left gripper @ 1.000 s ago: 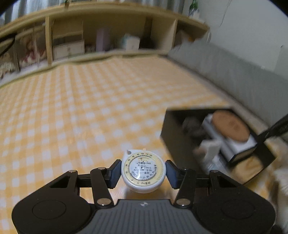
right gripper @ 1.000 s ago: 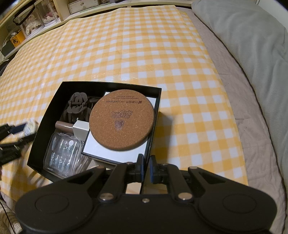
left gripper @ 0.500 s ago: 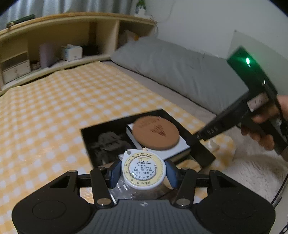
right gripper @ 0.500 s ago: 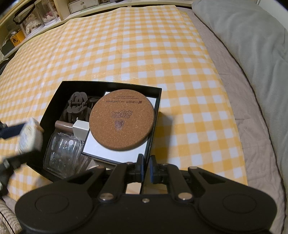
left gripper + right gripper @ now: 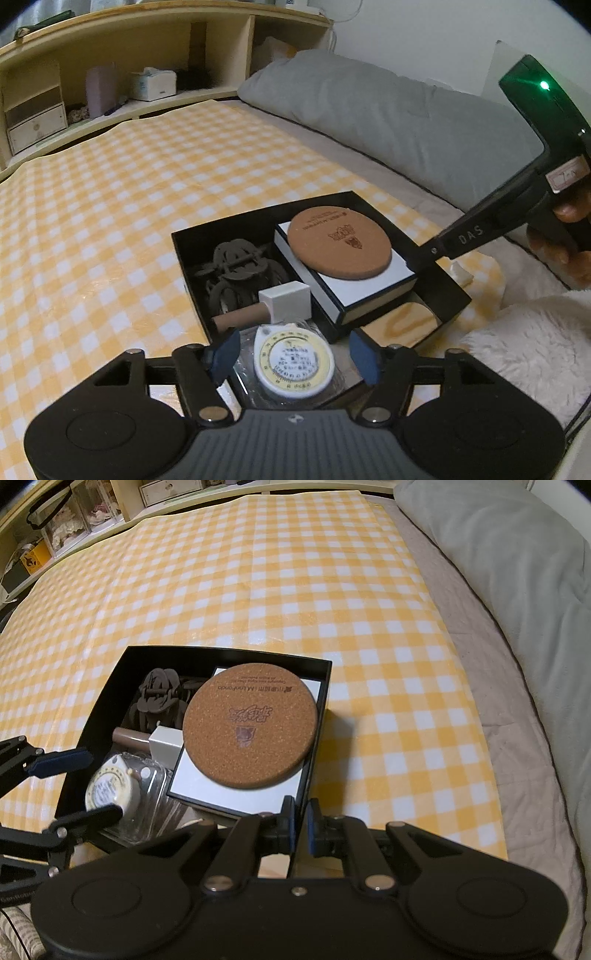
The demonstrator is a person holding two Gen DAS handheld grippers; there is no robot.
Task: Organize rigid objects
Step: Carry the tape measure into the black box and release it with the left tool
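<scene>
A black box (image 5: 258,218) sits on the yellow checked cloth. It holds a cork coaster (image 5: 338,242) on a white flat box (image 5: 369,291), a dark hair clip (image 5: 236,266), a small white cube (image 5: 288,301) and a brown tube (image 5: 240,317). The round white tape measure (image 5: 293,363) lies on a clear plastic case (image 5: 147,805) in the box's near corner. My left gripper (image 5: 294,355) straddles it, its jaws opening and the blue pads clear of it. My right gripper (image 5: 300,825) is shut on the black box's (image 5: 221,651) near wall.
A grey pillow (image 5: 369,110) runs along the right side of the bed. Wooden shelves (image 5: 147,74) with small items stand at the back. A white fluffy fabric (image 5: 535,339) lies right of the box. A hand (image 5: 569,236) holds the right gripper's handle.
My left gripper swung over the box with the tape measure, then its jaws spread and the tape measure came to rest on the clear case. The right gripper stayed put.
</scene>
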